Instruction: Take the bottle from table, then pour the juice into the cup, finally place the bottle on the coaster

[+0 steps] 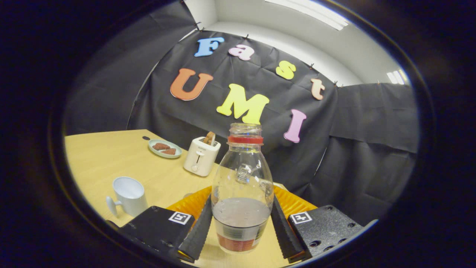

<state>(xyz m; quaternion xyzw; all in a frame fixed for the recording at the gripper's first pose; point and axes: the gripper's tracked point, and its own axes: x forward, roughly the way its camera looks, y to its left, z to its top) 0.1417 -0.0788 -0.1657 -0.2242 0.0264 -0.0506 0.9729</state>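
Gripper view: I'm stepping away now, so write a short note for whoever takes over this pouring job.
Claw: shut on the clear plastic bottle with a red neck ring, uncapped and upright, some juice in its lower part.
White ceramic mug: on the light wooden table, beyond the fingers to one side; whether it holds juice cannot be told.
Orange ribbed coaster: behind the bottle.
Done: bottle gripped.
Left: pour if not yet poured, then set the bottle on the coaster.

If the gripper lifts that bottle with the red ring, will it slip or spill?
The bottle looks like smooth clear plastic, so it may slip a bit, though both fingers press on its sides. It has no cap, so tilting would likely spill. It looks under half full, so it is probably light, and the liquid may slosh.
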